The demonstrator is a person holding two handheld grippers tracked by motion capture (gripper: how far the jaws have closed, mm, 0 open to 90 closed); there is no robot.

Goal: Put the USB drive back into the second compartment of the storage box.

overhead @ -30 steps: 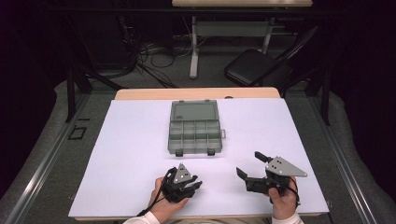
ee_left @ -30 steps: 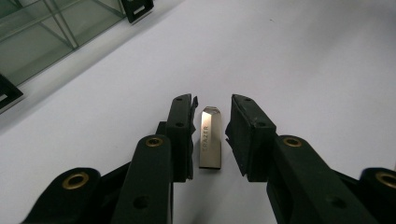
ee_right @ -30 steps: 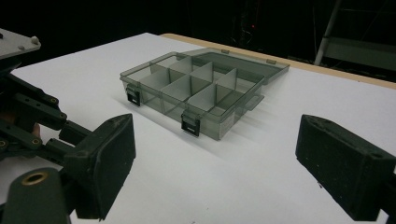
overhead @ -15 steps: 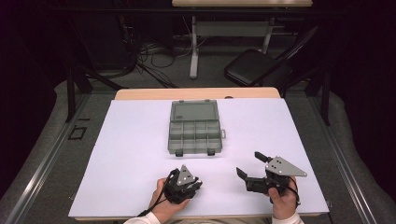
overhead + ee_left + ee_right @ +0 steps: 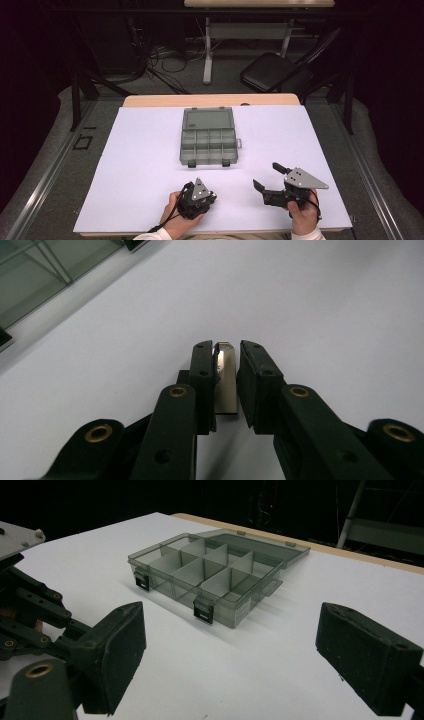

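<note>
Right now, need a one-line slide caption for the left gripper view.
Left gripper, its jaws just closing on a small silver metal piece above the white table.

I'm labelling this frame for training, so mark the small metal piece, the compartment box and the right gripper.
small metal piece point(image 5: 226, 380), left gripper view, its shiny face between the jaws.
compartment box point(image 5: 208, 145), high view, a middle divider.
right gripper point(image 5: 269, 176), high view, midway between its open jaws.
</note>
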